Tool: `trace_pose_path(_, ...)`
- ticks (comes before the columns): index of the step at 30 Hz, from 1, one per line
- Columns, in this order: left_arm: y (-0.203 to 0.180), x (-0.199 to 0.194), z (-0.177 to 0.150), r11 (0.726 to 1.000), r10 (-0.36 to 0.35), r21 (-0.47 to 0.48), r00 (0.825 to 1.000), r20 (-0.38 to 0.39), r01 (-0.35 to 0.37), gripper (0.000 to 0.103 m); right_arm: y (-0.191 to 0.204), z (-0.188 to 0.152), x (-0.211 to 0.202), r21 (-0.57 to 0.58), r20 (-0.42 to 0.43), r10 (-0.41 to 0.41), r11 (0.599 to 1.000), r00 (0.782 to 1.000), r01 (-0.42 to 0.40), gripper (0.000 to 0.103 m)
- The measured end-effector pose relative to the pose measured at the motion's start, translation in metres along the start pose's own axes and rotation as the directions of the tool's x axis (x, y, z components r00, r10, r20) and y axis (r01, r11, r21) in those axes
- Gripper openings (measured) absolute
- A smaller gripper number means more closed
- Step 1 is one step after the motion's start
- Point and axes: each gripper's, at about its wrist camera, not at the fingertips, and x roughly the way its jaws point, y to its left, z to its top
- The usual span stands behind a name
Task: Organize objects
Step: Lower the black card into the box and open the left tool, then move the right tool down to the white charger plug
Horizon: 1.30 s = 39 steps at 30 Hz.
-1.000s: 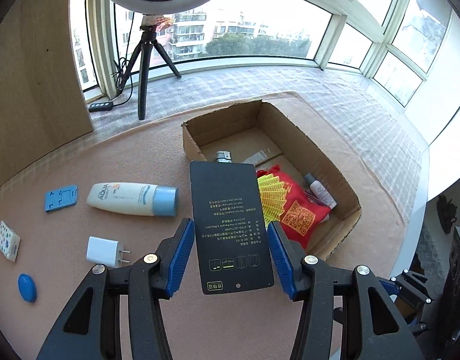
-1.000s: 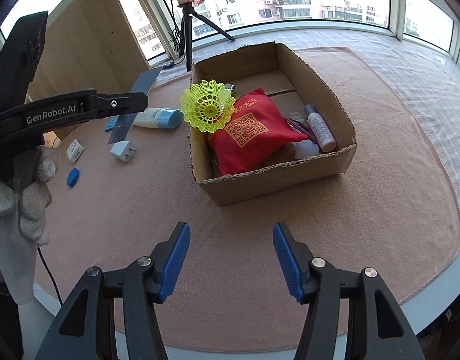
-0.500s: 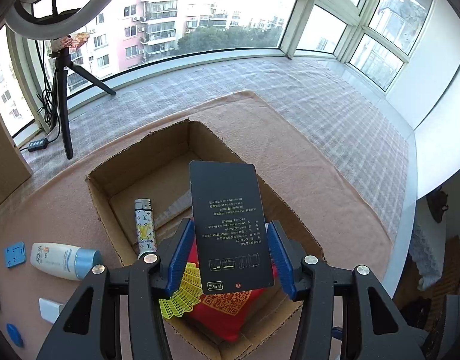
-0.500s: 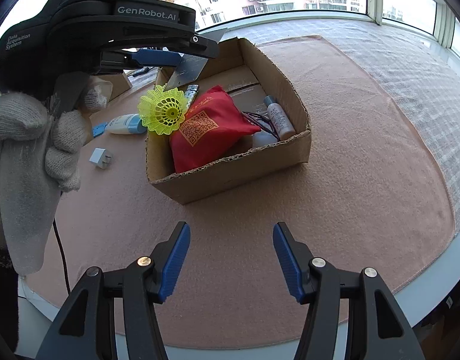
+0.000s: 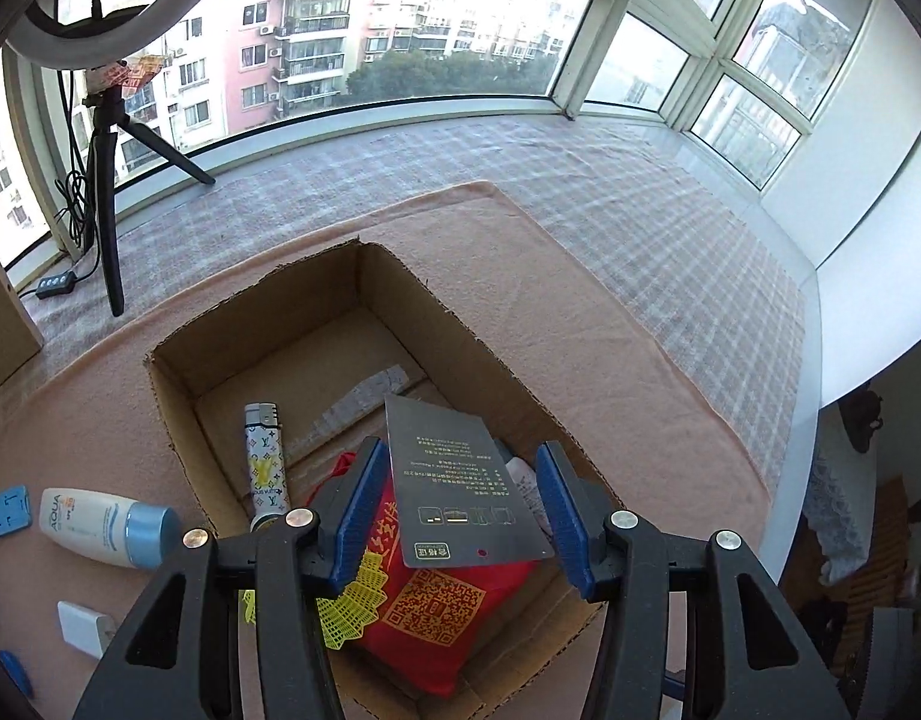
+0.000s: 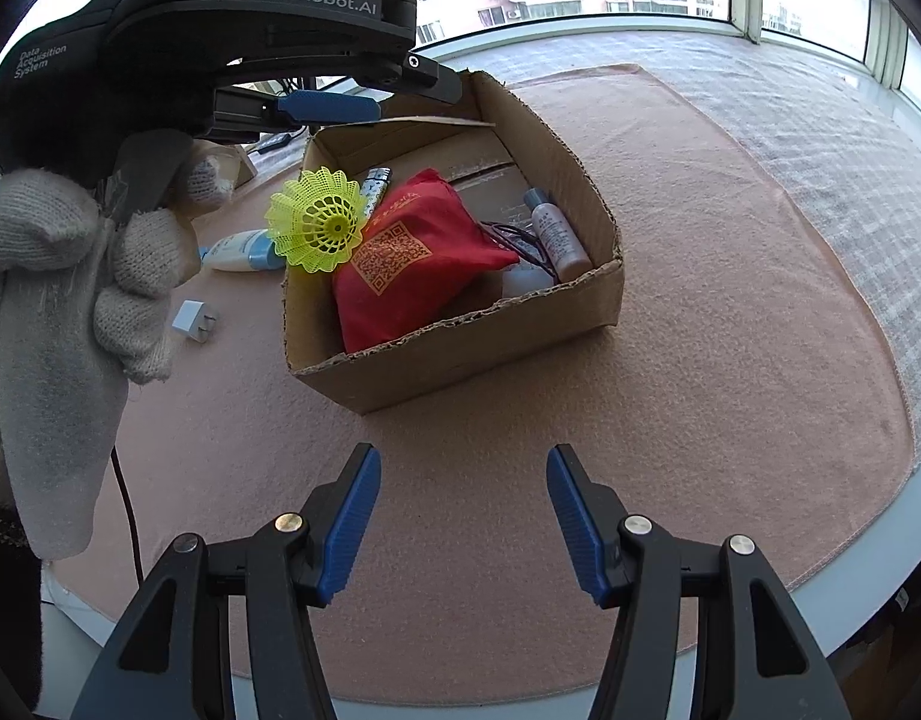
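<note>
Two grippers show, and both stand with their blue pads spread wide. The left gripper (image 5: 457, 504) has nothing clamped: a dark card (image 5: 460, 486) sits loose between its pads, touching neither, tilted with its far corner toward 11 o'clock. This card is a thin, flat, grey-black rectangle with small pale print and a row of little icons near its near edge. It lies over the cardboard box (image 5: 178, 384), above a red pouch (image 5: 442, 612) printed with a gold QR code; whether it rests on the pouch or is in the air cannot be told.

From the left wrist, a patterned lighter (image 5: 265, 462) lies along the box's 9 o'clock wall, and outside at 9 o'clock lie a sunscreen bottle (image 5: 100, 525), a blue tile (image 5: 8, 509) and a white charger plug (image 5: 82, 630) on the pink mat (image 5: 610, 396).

Only the right wrist view shows the card edge-on, a thin sliver (image 6: 436, 120) just beyond the left gripper's pad, level over the box's far end. It also shows a gloved hand (image 6: 82, 276) gripping the left tool, a yellow shuttlecock (image 6: 319, 228) perched on the box's 10 o'clock corner, and a small brown bottle (image 6: 556, 234) beside purple cord at the 3 o'clock wall. The right gripper (image 6: 463, 516) hangs empty over bare mat at 6 o'clock of the box.
</note>
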Motion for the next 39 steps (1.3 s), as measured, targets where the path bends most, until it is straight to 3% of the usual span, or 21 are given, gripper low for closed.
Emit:
trace_pose_path(9,0.031,-0.047,-0.017,0.999,0.013,-0.033,0.998,0.058,-0.011,0.055,0.025,0.003,0.000,-0.028,0.006,0.028,0.999,1.000,-0.028,0.054)
trace_pose_path(16,0.092,-0.096,-0.061,0.989,0.104,-0.110,0.990,0.093,-0.094,0.055,0.060,0.015,0.006,-0.091,0.017,0.069,0.994,0.997,-0.067,0.054)
trace_pose_path(19,0.129,-0.118,-0.095,0.976,0.153,-0.171,0.983,0.103,-0.134,0.055,0.080,0.026,0.009,-0.142,0.017,0.112,0.984,0.994,-0.108,0.054)
trace_pose_path(24,0.190,-0.144,-0.157,0.938,0.253,-0.260,0.966,0.054,-0.231,0.055,0.116,0.048,0.025,-0.198,-0.015,0.182,0.963,0.983,-0.181,0.054)
trace_pose_path(27,0.218,-0.159,-0.194,0.912,0.277,-0.324,0.960,0.030,-0.253,0.055,0.141,0.061,0.040,-0.231,-0.049,0.213,0.948,0.976,-0.218,0.054)
trace_pose_path(33,0.254,-0.177,-0.248,0.870,0.306,-0.402,0.952,-0.013,-0.285,0.055,0.188,0.086,0.078,-0.279,-0.117,0.253,0.920,0.960,-0.276,0.054)
trace_pose_path(39,0.259,-0.181,-0.269,0.854,0.303,-0.436,0.953,-0.023,-0.282,0.055,0.221,0.111,0.126,-0.264,-0.181,0.253,0.918,0.950,-0.295,0.049)
